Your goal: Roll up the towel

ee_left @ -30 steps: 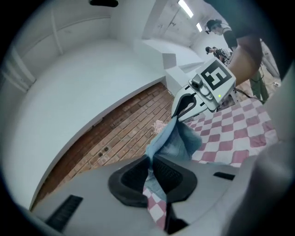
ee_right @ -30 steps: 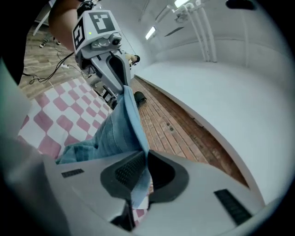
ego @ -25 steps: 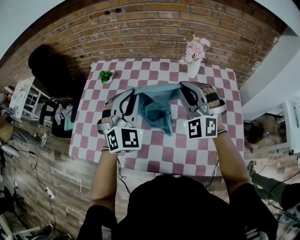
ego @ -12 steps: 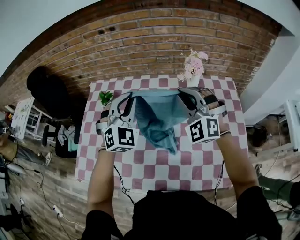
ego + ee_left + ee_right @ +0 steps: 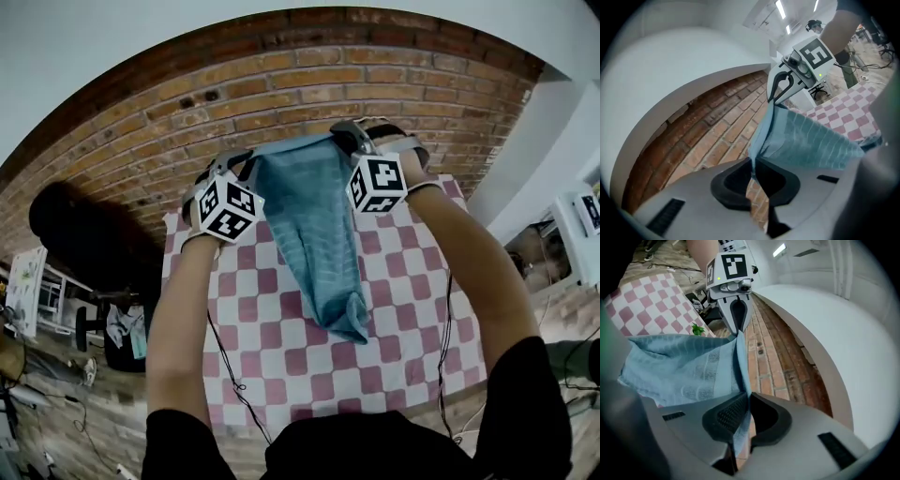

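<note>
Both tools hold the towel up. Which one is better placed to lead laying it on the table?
Neither clearly: left tool and right tool each pinch a top corner of the towel at similar height. Slight edge right: the hanging end sits toward its side.

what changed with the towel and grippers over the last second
The left gripper and right gripper rose and swung out toward the brick wall, taking the towel with them. It was bunched low between them and now hangs as a long sheet over the table. Nothing was let go: both grippers stay shut on its top corners. The table did not move.
</note>
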`<state>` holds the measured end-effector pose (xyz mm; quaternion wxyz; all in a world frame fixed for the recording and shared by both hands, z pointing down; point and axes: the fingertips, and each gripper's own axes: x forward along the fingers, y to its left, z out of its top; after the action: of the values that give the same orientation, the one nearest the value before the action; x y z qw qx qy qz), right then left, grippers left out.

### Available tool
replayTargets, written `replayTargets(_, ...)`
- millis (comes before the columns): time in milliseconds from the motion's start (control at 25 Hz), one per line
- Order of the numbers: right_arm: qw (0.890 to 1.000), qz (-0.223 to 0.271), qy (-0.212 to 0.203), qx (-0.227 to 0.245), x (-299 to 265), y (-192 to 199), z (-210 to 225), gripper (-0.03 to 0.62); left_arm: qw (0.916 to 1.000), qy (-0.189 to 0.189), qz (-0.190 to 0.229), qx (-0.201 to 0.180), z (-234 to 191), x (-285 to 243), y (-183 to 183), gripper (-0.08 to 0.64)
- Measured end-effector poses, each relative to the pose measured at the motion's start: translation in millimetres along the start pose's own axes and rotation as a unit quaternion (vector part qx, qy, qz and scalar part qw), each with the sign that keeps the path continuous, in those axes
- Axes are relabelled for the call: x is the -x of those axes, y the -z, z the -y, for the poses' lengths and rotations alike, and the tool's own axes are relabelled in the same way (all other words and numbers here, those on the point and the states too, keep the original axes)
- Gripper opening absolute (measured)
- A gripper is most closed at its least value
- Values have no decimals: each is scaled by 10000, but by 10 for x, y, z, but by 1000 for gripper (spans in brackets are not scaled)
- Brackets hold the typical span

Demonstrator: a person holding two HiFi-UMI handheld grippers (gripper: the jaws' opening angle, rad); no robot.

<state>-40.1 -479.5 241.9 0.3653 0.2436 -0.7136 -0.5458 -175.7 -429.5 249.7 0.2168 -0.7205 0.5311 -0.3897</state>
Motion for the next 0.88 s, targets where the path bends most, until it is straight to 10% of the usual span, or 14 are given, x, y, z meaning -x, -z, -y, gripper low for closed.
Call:
replayTargets(240, 9904, -385, 1192, 581, -167, -83, 1695, 29, 9967, -568, 392, -427, -1423, 16, -762, 31)
replayTargets(440, 9621, -184, 2433, 1221, 577, -484, 2608, 29, 9779, -1314, 1099, -1200, -1997, 849, -1473, 31)
replayTargets(600, 9519, -140, 2589, 1636, 999, -667, 2473, 29, 9680, -1471, 1259, -1598, -1859, 1278, -1558, 31)
replayTargets(880, 9856, -277, 1346, 985, 1282, -844, 1368, 29, 9825, -486, 1069, -1448, -953, 1505, -1037, 31)
